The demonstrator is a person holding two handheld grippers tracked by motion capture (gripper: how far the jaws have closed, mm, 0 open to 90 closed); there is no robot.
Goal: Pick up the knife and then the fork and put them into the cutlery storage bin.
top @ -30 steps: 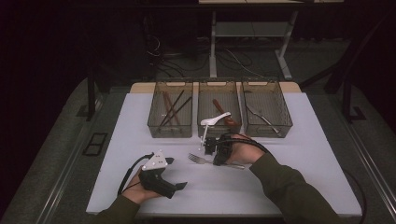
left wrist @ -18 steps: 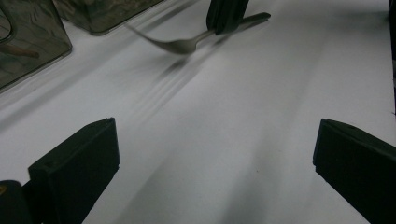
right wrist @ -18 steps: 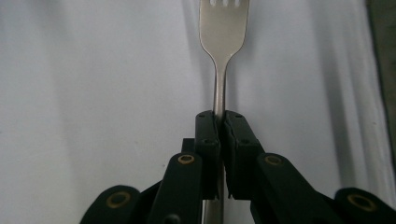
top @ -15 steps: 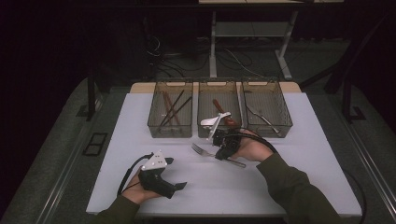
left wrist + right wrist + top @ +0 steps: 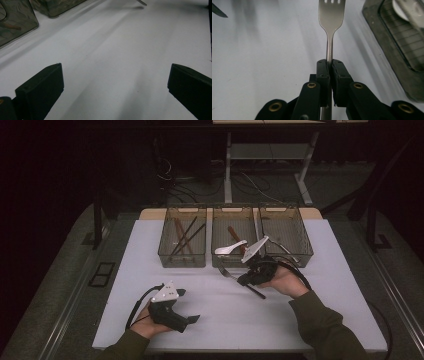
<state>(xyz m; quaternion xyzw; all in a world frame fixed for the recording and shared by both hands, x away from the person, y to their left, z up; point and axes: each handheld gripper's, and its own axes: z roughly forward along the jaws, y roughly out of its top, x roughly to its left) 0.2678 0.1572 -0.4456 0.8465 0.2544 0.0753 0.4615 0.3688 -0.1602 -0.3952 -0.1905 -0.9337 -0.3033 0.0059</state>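
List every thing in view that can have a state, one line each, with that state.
right gripper: shut on the fork's handle.
fork: held off the table, tines pointing away from the gripper.
left gripper: open, nothing between the jaws, over bare table.
left bin: holds brown sticks.
middle bin: holds a white spoon and a brown-handled piece.
right bin: holds metal cutlery.

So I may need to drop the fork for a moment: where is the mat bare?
Bare mat lies between the left gripper and the right gripper holding the fork, and along the mat's left edge beside the left bin. The right edge past the right bin is free too. It is crowded at the bins.
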